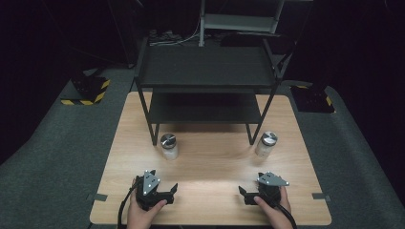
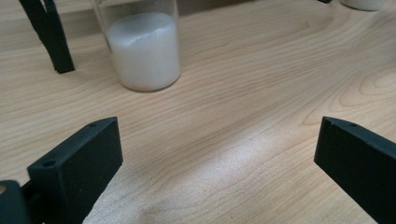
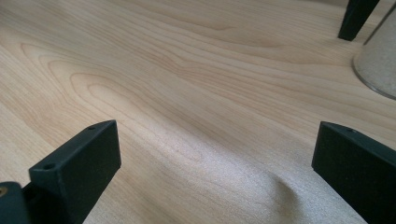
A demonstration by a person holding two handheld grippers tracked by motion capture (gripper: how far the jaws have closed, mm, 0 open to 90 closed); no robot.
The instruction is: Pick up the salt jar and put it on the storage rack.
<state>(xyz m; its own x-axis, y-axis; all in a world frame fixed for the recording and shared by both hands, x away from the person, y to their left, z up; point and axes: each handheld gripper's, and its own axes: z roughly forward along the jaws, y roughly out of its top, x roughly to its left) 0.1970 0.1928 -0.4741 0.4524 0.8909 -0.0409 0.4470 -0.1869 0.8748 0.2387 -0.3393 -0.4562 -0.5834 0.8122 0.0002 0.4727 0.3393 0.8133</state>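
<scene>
Grippers released over bare bench, both jars untouched

Left hand-held gripper (image 1: pixel 165 194) sits low at the near left of the bench (image 1: pixel 210 157), held in the person's left hand (image 1: pixel 143 212). Jaws stand wide apart with nothing between them; in the left gripper view, bare wood grain lies between the two black jaws. Released, grasping nothing.

Right hand-held gripper (image 1: pixel 248 194) sits at the near right of the bench, held in the person's right hand (image 1: pixel 272 210). Jaws likewise wide apart; the right gripper view has bare wood between them. Released, grasping nothing.

Left jar (image 1: pixel 168 145): clear glass, metal lid, white powder inside, upright just in front of the left front leg of the black shelf rack (image 1: pixel 205 86). It stands beyond the left hand-held gripper, apart from it. In the left gripper view the jar (image 2: pixel 144 49) stands upright ahead and left of centre, beside the rack leg (image 2: pixel 49 35).

Right jar (image 1: pixel 266 143): same build, upright just beside the right front leg of the rack, apart from the right hand-held gripper. In the right gripper view its lower edge (image 3: pixel 378 60) appears at the far right margin.
</scene>
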